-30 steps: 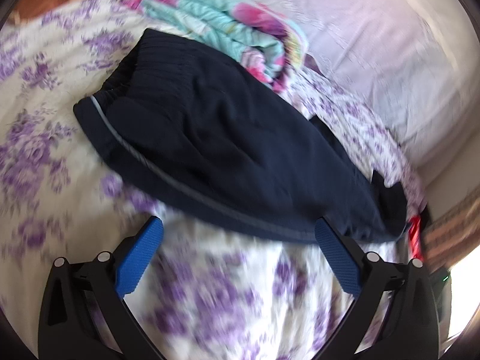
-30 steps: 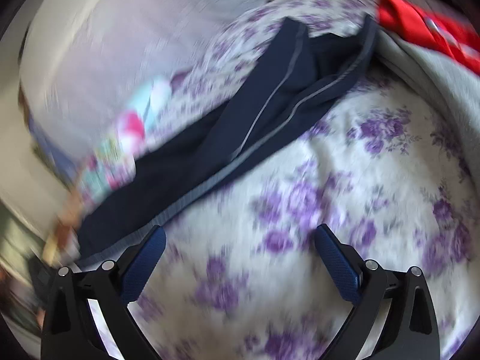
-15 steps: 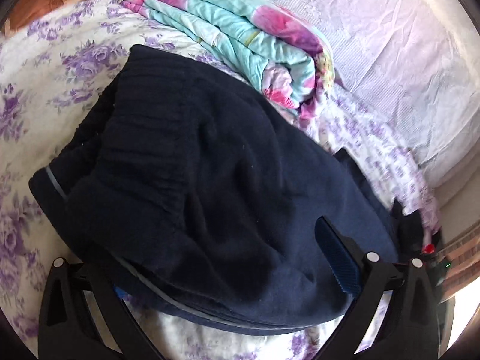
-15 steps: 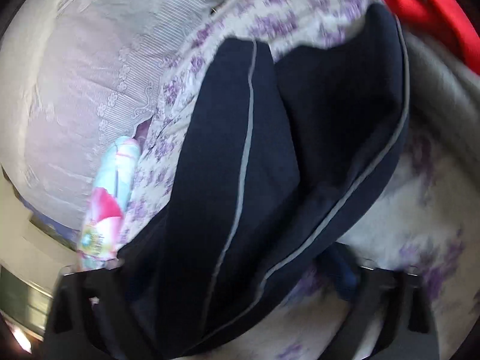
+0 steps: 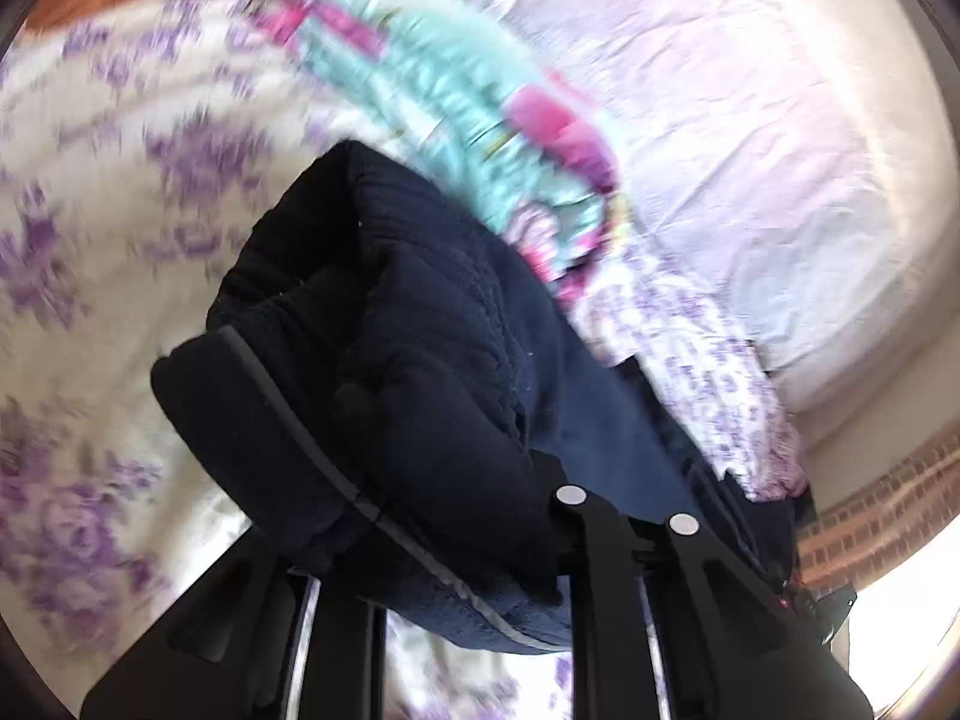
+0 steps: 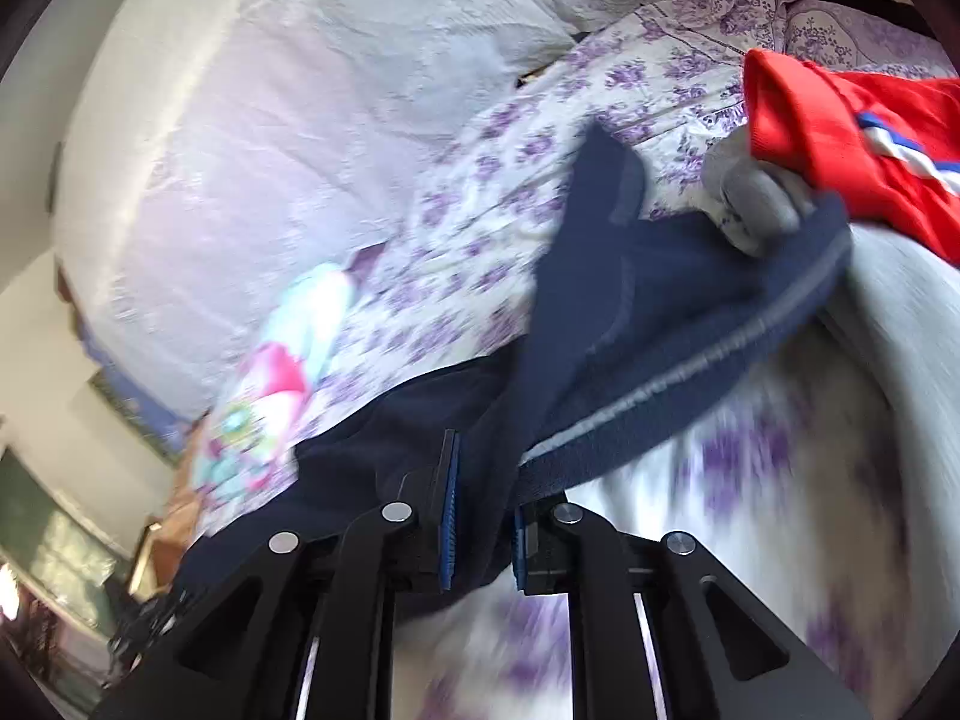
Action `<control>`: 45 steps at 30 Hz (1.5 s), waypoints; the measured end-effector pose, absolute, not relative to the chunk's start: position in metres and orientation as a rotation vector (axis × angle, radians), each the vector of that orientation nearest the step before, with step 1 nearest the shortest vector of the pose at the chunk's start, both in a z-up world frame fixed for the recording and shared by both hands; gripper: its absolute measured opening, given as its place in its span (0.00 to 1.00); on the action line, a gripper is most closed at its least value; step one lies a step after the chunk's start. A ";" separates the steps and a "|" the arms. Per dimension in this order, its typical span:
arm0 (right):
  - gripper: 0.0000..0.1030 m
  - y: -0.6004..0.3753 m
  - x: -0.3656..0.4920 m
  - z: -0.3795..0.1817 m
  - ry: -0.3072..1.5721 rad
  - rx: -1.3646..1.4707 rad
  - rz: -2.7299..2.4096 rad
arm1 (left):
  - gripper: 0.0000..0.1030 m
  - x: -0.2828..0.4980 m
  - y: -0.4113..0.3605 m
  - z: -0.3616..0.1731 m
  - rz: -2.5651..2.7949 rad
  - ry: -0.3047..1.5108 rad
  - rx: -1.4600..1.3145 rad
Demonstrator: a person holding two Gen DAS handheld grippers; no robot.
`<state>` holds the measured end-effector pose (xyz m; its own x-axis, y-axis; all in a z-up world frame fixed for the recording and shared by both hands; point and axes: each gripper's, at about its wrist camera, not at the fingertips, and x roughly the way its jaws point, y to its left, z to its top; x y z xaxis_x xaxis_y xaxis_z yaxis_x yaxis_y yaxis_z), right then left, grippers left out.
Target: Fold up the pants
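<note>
Navy pants (image 5: 420,360) with a grey side stripe lie on a purple-flowered bedsheet (image 5: 90,228). In the left wrist view their ribbed waistband end is bunched up over my left gripper (image 5: 456,546), which is shut on it; the cloth hides the fingertips. In the right wrist view the pants (image 6: 660,312) stretch away as a leg with its grey stripe. My right gripper (image 6: 483,516) has its jaws closing on that leg, and the blue pads (image 6: 449,516) press the cloth from both sides.
A folded turquoise and pink floral blanket (image 5: 456,102) lies just behind the waistband. A white quilted pillow (image 5: 720,120) runs along the back. A red garment (image 6: 840,132) and a grey one (image 6: 900,360) lie beside the leg end.
Both grippers went from wide open above the sheet to clamped on the pants. The waistband end and the leg end have lifted off the bed.
</note>
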<state>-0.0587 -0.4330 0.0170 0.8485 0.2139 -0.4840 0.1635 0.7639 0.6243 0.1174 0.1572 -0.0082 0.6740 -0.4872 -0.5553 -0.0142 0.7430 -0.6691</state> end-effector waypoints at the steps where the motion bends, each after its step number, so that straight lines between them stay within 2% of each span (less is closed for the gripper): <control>1: 0.14 -0.425 -0.080 0.023 0.567 0.708 0.065 | 0.14 0.110 0.162 0.001 -0.302 0.779 -0.691; 4: 0.14 -0.397 -0.124 0.031 0.615 0.677 0.135 | 0.14 0.079 0.191 0.029 -0.298 0.727 -0.649; 7: 0.14 -0.372 -0.169 0.021 0.709 0.638 0.218 | 0.14 0.052 0.229 0.036 -0.300 0.748 -0.672; 9: 0.21 -0.358 -0.186 -0.005 0.876 0.554 0.224 | 0.16 0.035 0.247 0.020 -0.279 0.825 -0.635; 10: 0.31 -0.356 -0.194 -0.018 0.931 0.539 0.208 | 0.16 0.027 0.254 0.008 -0.253 0.866 -0.627; 13: 0.35 -0.368 -0.222 -0.017 0.911 0.580 0.214 | 0.27 0.007 0.264 -0.037 -0.209 0.937 -0.657; 15: 0.49 -0.390 -0.236 0.002 0.832 0.600 0.159 | 0.27 -0.006 0.270 -0.044 -0.236 0.855 -0.731; 16: 0.58 -0.398 -0.243 0.007 0.793 0.605 0.129 | 0.31 -0.010 0.271 -0.041 -0.233 0.835 -0.741; 17: 0.58 -0.410 -0.241 0.012 0.766 0.609 0.083 | 0.42 -0.012 0.270 -0.037 -0.222 0.812 -0.739; 18: 0.58 -0.423 -0.237 0.013 0.754 0.622 0.028 | 0.46 -0.013 0.268 -0.034 -0.214 0.789 -0.737; 22: 0.59 -0.429 -0.224 0.003 0.740 0.637 0.011 | 0.49 -0.010 0.252 -0.027 -0.149 0.810 -0.624; 25: 0.64 -0.436 -0.195 -0.003 0.767 0.571 -0.023 | 0.67 -0.009 0.234 -0.025 -0.134 0.843 -0.500; 27: 0.64 -0.458 -0.173 -0.005 0.752 0.587 -0.088 | 0.80 -0.008 0.222 -0.024 -0.123 0.857 -0.407; 31: 0.64 -0.496 -0.137 -0.014 0.817 0.572 -0.190 | 0.83 -0.003 0.209 -0.026 -0.060 0.886 -0.288; 35: 0.59 -0.527 -0.114 -0.001 0.810 0.311 -0.480 | 0.84 -0.005 0.208 -0.026 -0.032 0.888 -0.256; 36: 0.56 -0.552 -0.113 0.005 0.805 0.276 -0.556 | 0.84 -0.006 0.208 -0.027 -0.031 0.889 -0.255; 37: 0.40 -0.578 -0.117 0.006 0.801 0.302 -0.585 | 0.85 -0.006 0.209 -0.027 -0.034 0.891 -0.258; 38: 0.29 -0.606 -0.126 0.009 0.792 0.368 -0.604 | 0.85 -0.007 0.208 -0.026 -0.036 0.892 -0.260; 40: 0.24 -0.656 -0.146 0.019 0.764 0.515 -0.539 | 0.85 -0.007 0.209 -0.026 -0.039 0.893 -0.269; 43: 0.23 -0.678 -0.151 0.035 0.800 0.474 -0.560 | 0.86 -0.007 0.207 -0.026 -0.028 0.893 -0.260; 45: 0.29 -0.662 -0.143 0.034 0.840 0.428 -0.557 | 0.86 -0.007 0.206 -0.025 -0.022 0.891 -0.250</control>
<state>-0.1433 -0.6619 0.0338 0.5410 -0.2896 -0.7896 0.6147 0.7769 0.1362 -0.0067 0.2055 -0.0251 0.6305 -0.1227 -0.7665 -0.0849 0.9706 -0.2252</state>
